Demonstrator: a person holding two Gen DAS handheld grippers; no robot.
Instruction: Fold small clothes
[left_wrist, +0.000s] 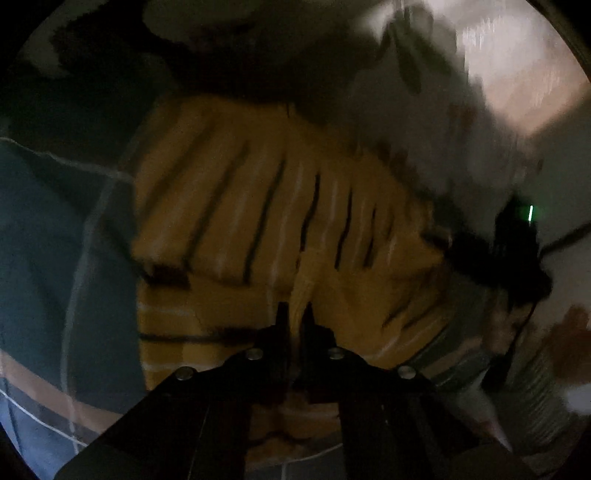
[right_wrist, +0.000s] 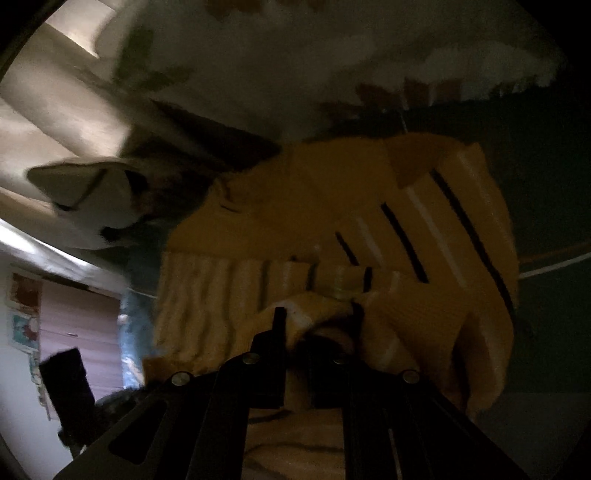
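Fold is mid-way, by my read. The yellow striped garment (left_wrist: 266, 206) lies bunched on a dark green cloth (left_wrist: 55, 240), one layer already doubled over w/ a ribbed hem showing at 9 o'clock in the right wrist view. Not flat, not squared; final fold(s) and smoothing look left to do.

Left gripper (left_wrist: 295, 314): jaws closed down to a sliver, pinching a ridge of yellow fabric that rises between the tips at 6 o'clock. Right gripper (right_wrist: 314, 325): jaws likewise nearly together, clamped on a bunched edge of the same garment (right_wrist: 388, 221), which spreads away toward 1–2 o'clock.

Hard to read:
- Both views dark + motion-blurred; stripe edges smear.
- Garment type unclear, prob. a small sweater or top, can't confirm sleeves or neck.
- Right gripper's far finger is mostly buried in fabric.
- Pale patterned fabric (left_wrist: 424, 110) at 1 o'clock in left wrist view, maybe bedding; a dark shape w/ a green light (left_wrist: 530, 214) at 3 o'clock may be the other device.
- Garment's near edge is cut off behind gripper bodies.
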